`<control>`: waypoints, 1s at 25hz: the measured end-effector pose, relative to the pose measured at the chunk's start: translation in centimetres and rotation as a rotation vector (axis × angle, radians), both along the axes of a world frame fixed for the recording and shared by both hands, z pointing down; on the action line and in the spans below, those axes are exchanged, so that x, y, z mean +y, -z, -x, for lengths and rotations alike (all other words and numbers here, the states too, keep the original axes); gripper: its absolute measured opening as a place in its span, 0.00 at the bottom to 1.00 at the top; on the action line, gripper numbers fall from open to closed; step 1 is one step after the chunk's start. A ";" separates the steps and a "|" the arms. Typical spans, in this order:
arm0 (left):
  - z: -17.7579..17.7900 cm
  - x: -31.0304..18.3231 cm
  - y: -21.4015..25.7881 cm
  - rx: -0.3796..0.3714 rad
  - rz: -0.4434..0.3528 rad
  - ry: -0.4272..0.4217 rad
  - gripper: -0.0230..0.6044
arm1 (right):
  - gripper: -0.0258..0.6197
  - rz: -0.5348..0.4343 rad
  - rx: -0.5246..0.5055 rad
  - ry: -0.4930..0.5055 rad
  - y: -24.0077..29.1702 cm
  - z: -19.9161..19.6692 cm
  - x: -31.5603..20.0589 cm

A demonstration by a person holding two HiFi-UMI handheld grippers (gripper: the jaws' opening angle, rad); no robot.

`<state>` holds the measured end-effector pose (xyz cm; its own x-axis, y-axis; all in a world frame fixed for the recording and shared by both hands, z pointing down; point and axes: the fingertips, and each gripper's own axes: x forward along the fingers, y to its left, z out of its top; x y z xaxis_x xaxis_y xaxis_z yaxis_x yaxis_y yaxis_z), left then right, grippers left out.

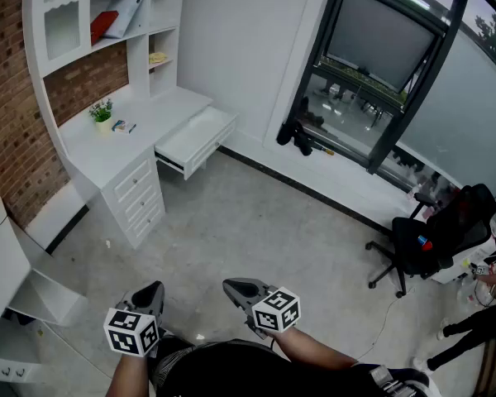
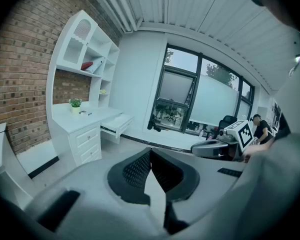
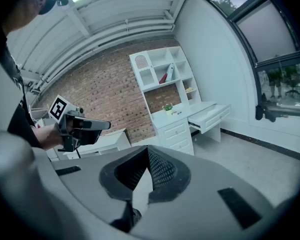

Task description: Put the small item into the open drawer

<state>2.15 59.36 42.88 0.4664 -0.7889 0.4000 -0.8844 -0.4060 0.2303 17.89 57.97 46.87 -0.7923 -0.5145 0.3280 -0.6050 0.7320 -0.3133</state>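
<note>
Here, both tools are held low over the grey floor [image 1: 256, 230], well apart from the white table [image 1: 95, 151]. The left tool [image 2: 150, 151] has its jaws pressed together with nothing between them, and the right tool [image 3: 148, 149] likewise has its jaws meeting at the tips, empty. The small item [image 1: 124, 126] lies on the table top, just beside a little potted plant [image 1: 102, 112], below the shelf unit [image 1: 74, 15] that stands against the brick wall [image 1: 4, 98]. The open drawer [image 1: 197, 136] juts out at the table's end nearer the window [image 1: 380, 40]; its inside looks pale and bare. A black office chair [image 1: 430, 242] stands far off.
</note>
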 end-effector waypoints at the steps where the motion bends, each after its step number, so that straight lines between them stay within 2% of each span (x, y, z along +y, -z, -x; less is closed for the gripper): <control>1: -0.2 0.0 0.0 0.001 -0.002 0.001 0.06 | 0.04 0.000 0.001 0.000 -0.1 -0.2 0.0; 15: -1.3 -0.4 -0.3 0.005 0.004 0.000 0.06 | 0.05 0.023 0.023 -0.023 -0.9 -1.8 -0.3; 25: -2.8 -1.2 -1.6 0.008 0.046 -0.047 0.06 | 0.05 0.057 -0.002 -0.034 -1.7 -2.6 -0.3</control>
<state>4.90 58.17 44.47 0.5055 -0.7470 0.4318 -0.8628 -0.4355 0.2567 20.49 57.69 48.55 -0.7753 -0.5221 0.3555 -0.6287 0.6919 -0.3549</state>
